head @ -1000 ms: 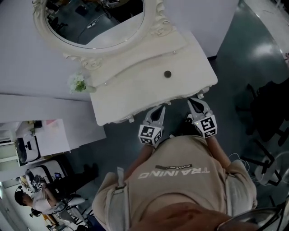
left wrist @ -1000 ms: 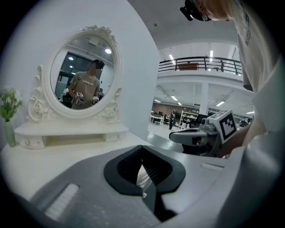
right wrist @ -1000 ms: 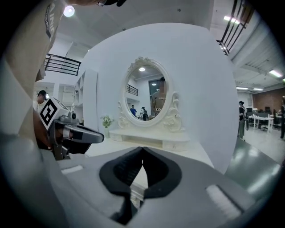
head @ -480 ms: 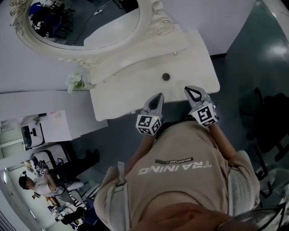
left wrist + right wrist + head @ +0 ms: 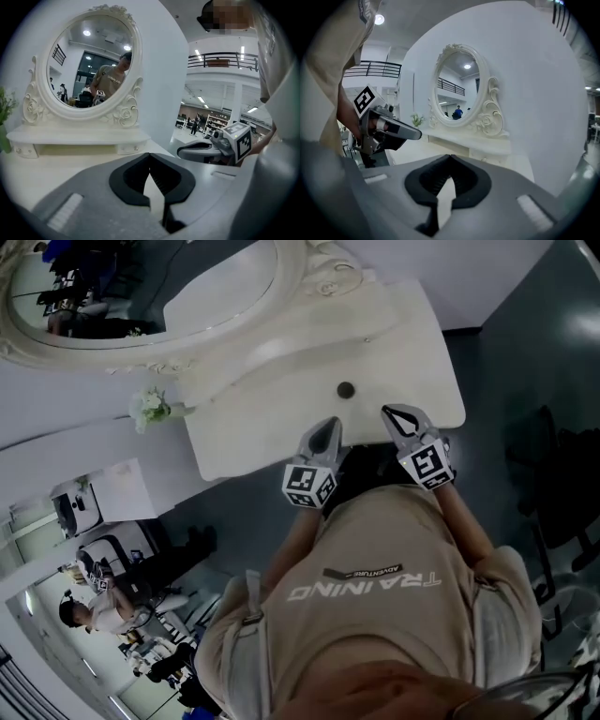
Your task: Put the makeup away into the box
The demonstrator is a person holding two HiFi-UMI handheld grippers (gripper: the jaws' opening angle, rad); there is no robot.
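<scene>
Lying ahead of the hand-held grippers: a small dark round disc (image 5: 346, 389) is sitting flat on the tabletop (image 5: 262, 427), just beyond the two tips and between them. It is too small to tell whether it is makeup.
Left hand-held gripper (image 5: 327, 427): its grey moulded jaws are meeting at the tips, with nothing between the black ribbed pads. It is reaching over the near edge of the tabletop.
Right hand-held gripper (image 5: 392, 415): its jaws are likewise pressing together, empty. It is pointing the same way as the left one, near it but apart.
Marker cubes (image 5: 309, 487): a white cube printed with black square patterns is riding at the rear of each hand-held gripper.
Tabletop surface: cream, smooth and faintly glossy, with a curving front edge, it is spreading out ahead of both tips.
Mirror (image 5: 141, 306): an oval glass in a carved cream frame of roses and scrolls is standing beyond the disc, on the side far from the hand-held grippers.
Flowers (image 5: 150, 409): a small spray of pale blooms and green leaves is sitting well off to the left of the left hand-held gripper.
Shirt (image 5: 375, 615): soft beige cloth with pale lettering is hanging behind both cubes.
</scene>
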